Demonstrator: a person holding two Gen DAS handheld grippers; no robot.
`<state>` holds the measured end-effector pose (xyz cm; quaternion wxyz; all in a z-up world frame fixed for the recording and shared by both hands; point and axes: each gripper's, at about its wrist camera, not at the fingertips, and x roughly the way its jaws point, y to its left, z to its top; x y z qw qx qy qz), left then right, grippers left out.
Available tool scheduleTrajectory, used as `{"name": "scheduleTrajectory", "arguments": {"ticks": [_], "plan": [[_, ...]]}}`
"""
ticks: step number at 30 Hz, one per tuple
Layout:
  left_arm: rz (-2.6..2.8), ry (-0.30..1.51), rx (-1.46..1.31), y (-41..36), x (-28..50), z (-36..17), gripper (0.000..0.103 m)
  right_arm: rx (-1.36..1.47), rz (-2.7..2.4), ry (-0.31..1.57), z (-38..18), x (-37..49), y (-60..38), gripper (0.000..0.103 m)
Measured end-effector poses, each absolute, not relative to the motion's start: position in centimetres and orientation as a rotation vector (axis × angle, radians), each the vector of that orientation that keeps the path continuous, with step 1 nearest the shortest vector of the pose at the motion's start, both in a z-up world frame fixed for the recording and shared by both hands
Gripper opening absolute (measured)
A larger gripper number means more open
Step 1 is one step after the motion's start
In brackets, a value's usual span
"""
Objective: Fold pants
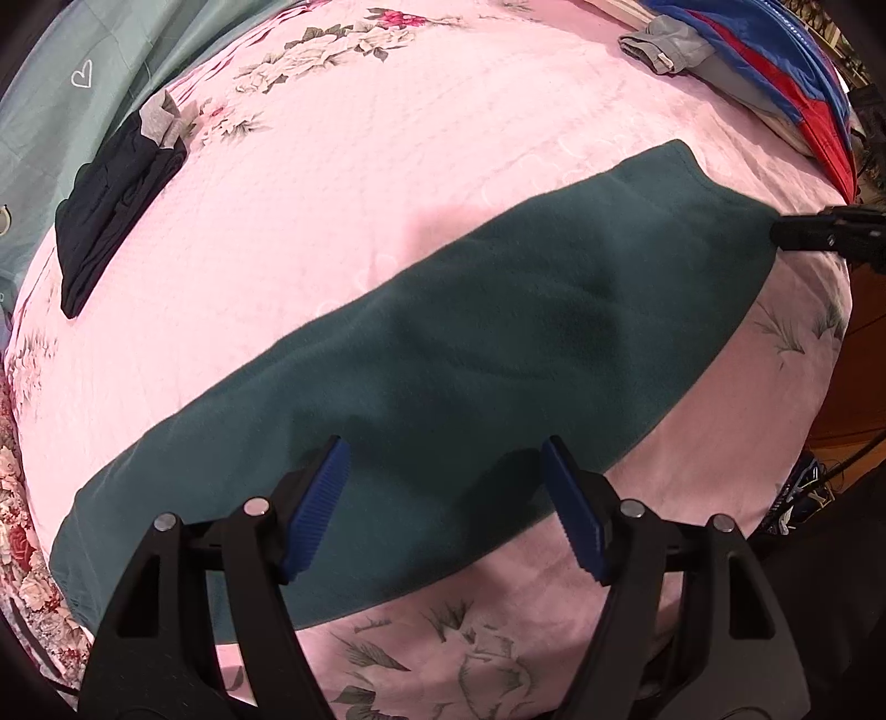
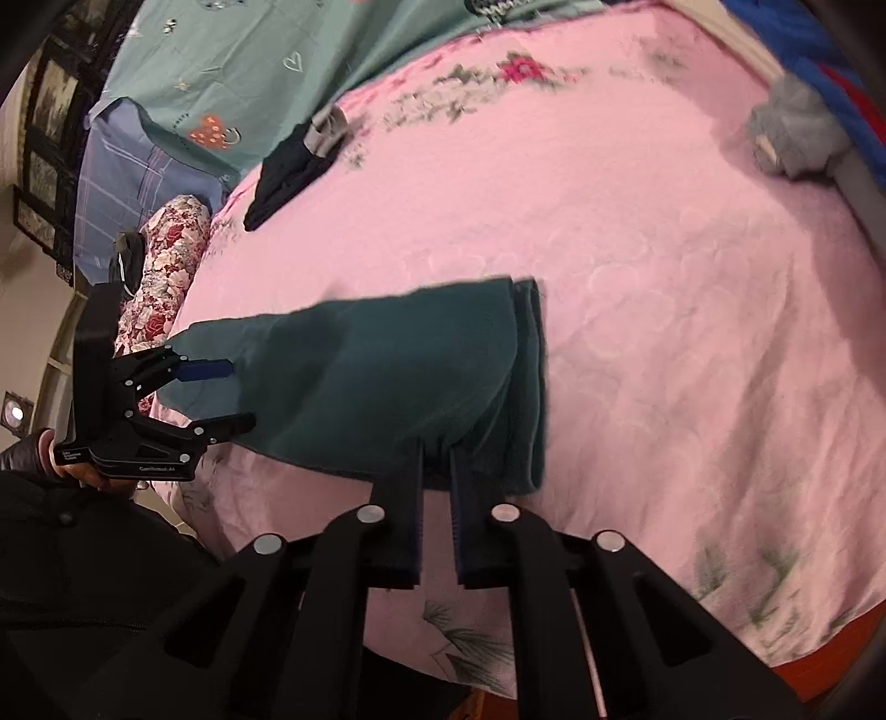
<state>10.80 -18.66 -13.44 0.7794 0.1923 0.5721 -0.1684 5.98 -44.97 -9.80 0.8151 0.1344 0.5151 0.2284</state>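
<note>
Pink floral bed [image 1: 387, 138]: teal pants [image 1: 470, 343], dark folded garment [image 1: 111, 210], grey garment [image 1: 659, 47].

Dark teal pants [image 1: 498, 343], folded lengthwise, flat on pink bedspread [image 1: 387, 166]

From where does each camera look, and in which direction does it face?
Left wrist: sits on the left hand-held gripper, faces steeply down at the green pants on the pink bedspread; its open blue-padded fingers show.
Right wrist: sits on the right hand-held gripper, looks down along the pants; its fingers pinch the folded edge, and a hand and dark sleeve show.
Shared: the pants, bedspread, black garment and each other's gripper.
</note>
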Motion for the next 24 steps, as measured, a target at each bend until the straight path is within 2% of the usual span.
{"name": "scheduleTrajectory", "arguments": {"ticks": [4,5,9,10,13,24], "plan": [[-0.389,1.235,0.419,-19.4,10.8,-13.4,0.075,0.291,0.431,1.085,-9.5,5.6,-46.3,0.007],[-0.397,1.245,0.420,-19.6,10.8,-13.7,0.075,0.274,0.403,1.101,-10.0,5.6,-46.5,0.003],[-0.405,1.263,0.426,-19.9,10.7,-14.5,0.078,0.266,0.350,1.163,-11.6,5.2,-47.5,0.000],[-0.406,1.267,0.419,-19.8,10.8,-14.5,0.079,0.279,0.346,1.151,-11.1,5.3,-47.7,0.004],[-0.404,1.279,0.396,-19.7,11.1,-14.7,0.081,0.336,0.377,1.079,-9.2,6.2,-47.6,0.026],[-0.391,1.258,0.422,-20.1,10.8,-14.6,0.084,0.133,0.419,1.102,-12.6,13.0,-43.7,0.027]]}}
